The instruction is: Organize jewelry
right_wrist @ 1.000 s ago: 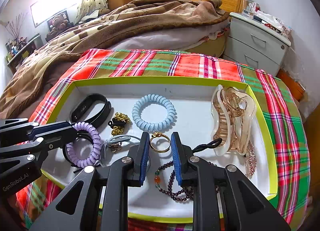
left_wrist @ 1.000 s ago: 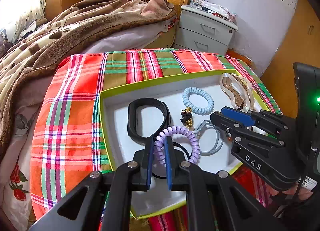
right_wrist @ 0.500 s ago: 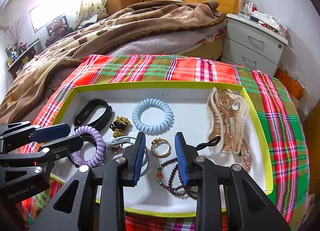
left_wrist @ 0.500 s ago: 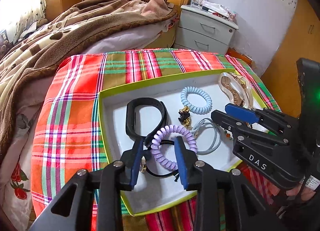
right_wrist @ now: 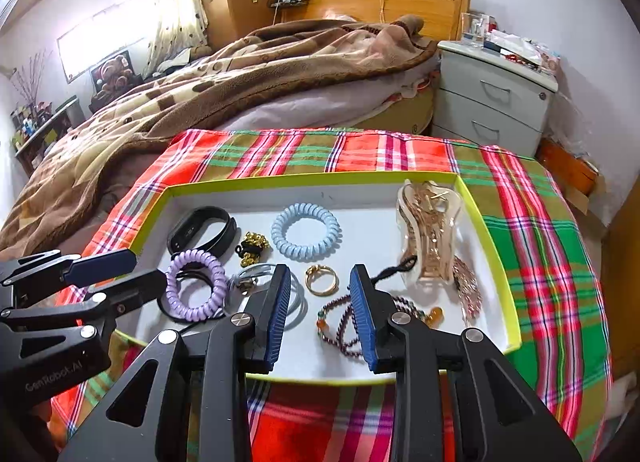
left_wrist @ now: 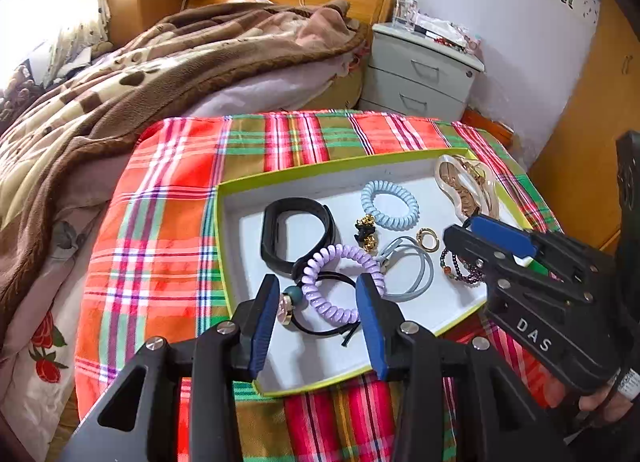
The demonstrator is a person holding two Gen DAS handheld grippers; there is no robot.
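Plaid cloth (right_wrist: 540, 246) in red, green and orange covers the worktop beside a bed; on it sits a shallow white tray (right_wrist: 472, 202) with a lime rim. Nearest the left-wrist camera, the left gripper (left_wrist: 318, 318) has just been opening; its blue fingers (left_wrist: 264, 326) stand released, well apart, flanking the purple coil hair tie (left_wrist: 340, 286) without pressing it; that tie lies on the tray floor over a black cord (left_wrist: 332, 328). Nearest the right-wrist camera, the right gripper (right_wrist: 320, 316) is also released, fingers (right_wrist: 362, 318) apart and gripping nothing; a gold ring (right_wrist: 322, 280) lies on the tray at 12 o'clock from the gap, and a dark bead bracelet (right_wrist: 340, 326) lies low between them. Farther in, at 10 o'clock from the ring, lies a black band (right_wrist: 202, 230); a pale blue coil tie (right_wrist: 306, 231) sits at 12 o'clock; a clear amber hair claw (right_wrist: 430, 238) fills the tray's 2 o'clock corner. Beyond the cloth, a brown blanket (right_wrist: 248, 74) covers the bed, and a grey nightstand (right_wrist: 494, 102) stands at 1 o'clock.
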